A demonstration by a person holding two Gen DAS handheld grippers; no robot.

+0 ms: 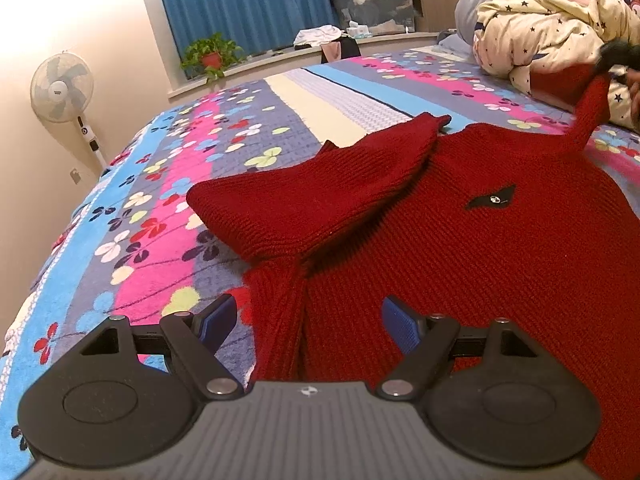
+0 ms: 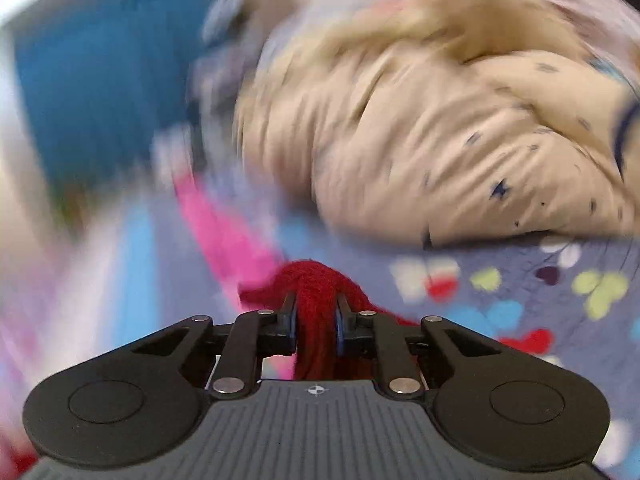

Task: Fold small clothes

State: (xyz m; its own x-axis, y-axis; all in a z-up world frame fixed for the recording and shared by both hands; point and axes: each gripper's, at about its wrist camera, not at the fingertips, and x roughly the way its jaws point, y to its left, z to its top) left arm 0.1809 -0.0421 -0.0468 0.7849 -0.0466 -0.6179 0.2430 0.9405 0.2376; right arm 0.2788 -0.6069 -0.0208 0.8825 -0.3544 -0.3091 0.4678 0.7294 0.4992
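Left gripper (image 1: 307, 322) spread above red sweater (image 1: 460, 240) hem, right gripper (image 2: 316, 320) pinching what seems, through blur, its sleeve

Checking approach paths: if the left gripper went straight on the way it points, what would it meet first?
Most likely the red sweater lying on the bed: its ribbed hem sits just ahead of the open left gripper, though depth is unclear.

My sweater (image 1: 460, 248) is deep red ribbed knit with a small black patch (image 1: 491, 200). The bedspread (image 1: 168, 216) at nine o'clock runs in blue, pink and grey stripes strewn with clover flowers. At one o'clock the quilt (image 1: 552, 36) is cream with dark stars; curtains (image 1: 256, 0) at twelve o'clock are blue.
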